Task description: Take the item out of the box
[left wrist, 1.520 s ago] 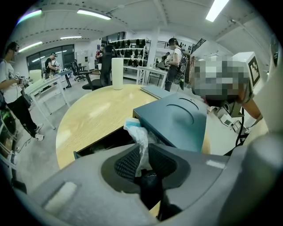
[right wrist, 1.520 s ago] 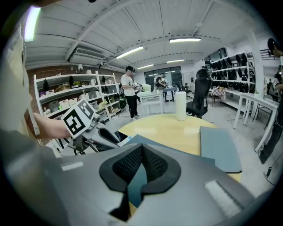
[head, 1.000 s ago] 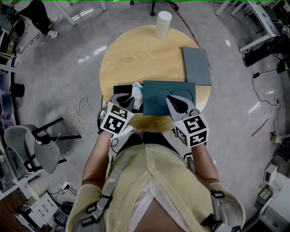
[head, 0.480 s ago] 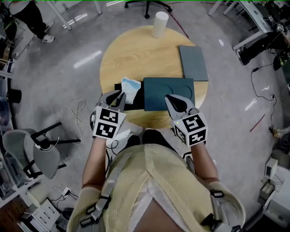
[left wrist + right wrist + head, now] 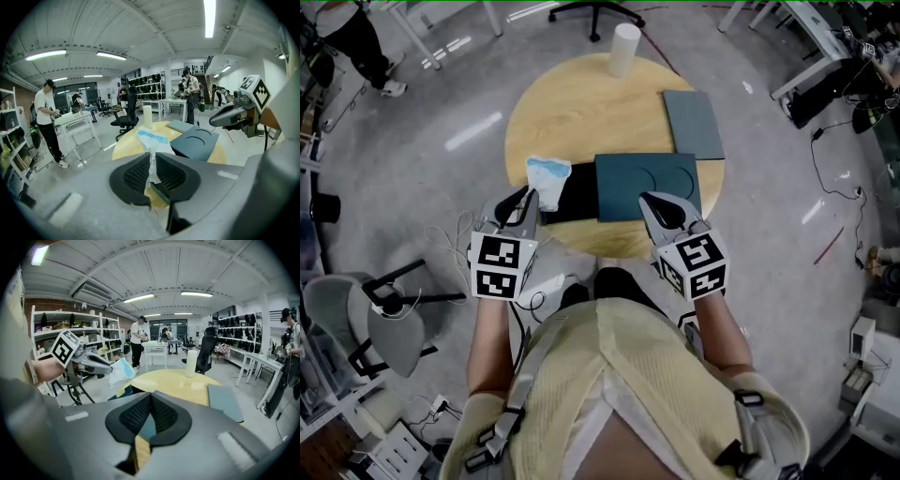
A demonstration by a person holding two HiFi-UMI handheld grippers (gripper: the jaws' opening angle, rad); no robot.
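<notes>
A white packet with blue print [image 5: 548,178] hangs above the table's left edge, clear of the black box [image 5: 577,195]. My left gripper [image 5: 528,197] is shut on its lower end; in the left gripper view the packet [image 5: 152,140] rises from between the pads. A dark teal insert with two round recesses [image 5: 647,183] lies over the box's right part. My right gripper [image 5: 649,200] rests over the insert's near edge, its jaws closed together [image 5: 150,399], with teal and then table wood showing through the gap below the tips. The right gripper view also shows the packet [image 5: 121,370].
The round wooden table [image 5: 581,112] also carries a grey-teal lid [image 5: 694,122] at the right and a white cylinder [image 5: 623,49] at the far edge. A grey chair [image 5: 366,309] stands at the left, with cables on the floor. People stand by desks in the distance [image 5: 44,117].
My left gripper has drawn back and to the left with the packet, carrying it from over the box to beyond the table's left edge. The right gripper has stayed put.
</notes>
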